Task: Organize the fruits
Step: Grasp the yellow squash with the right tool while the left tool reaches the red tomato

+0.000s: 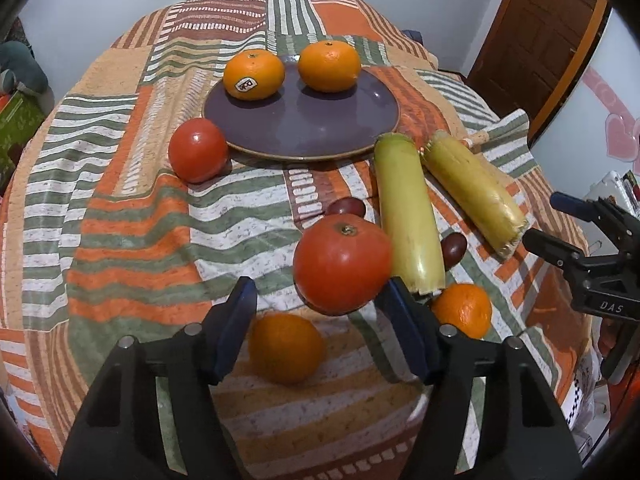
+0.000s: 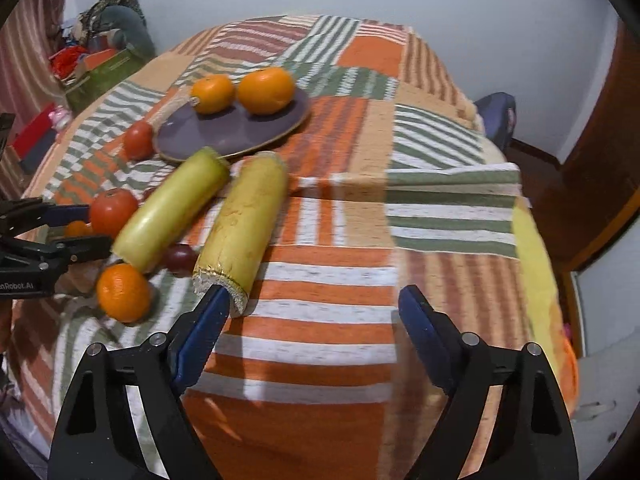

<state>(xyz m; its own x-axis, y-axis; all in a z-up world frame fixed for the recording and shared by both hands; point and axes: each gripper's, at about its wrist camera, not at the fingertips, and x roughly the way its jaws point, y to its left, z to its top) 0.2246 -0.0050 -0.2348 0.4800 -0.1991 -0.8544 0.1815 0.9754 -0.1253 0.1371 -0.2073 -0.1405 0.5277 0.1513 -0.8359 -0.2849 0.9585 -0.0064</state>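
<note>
A purple plate holds two oranges. My left gripper is open, its jaws either side of a loose orange, with a big tomato just beyond its tips. Another orange lies by two wrapped corn cobs. A second tomato sits left of the plate. My right gripper is open and empty over the cloth, its left finger near the end of the yellow cob.
Two dark grapes lie among the corn and tomato. The patterned cloth covers the table and drops off at the right. A brown door stands at the right, boxes and clutter at the left.
</note>
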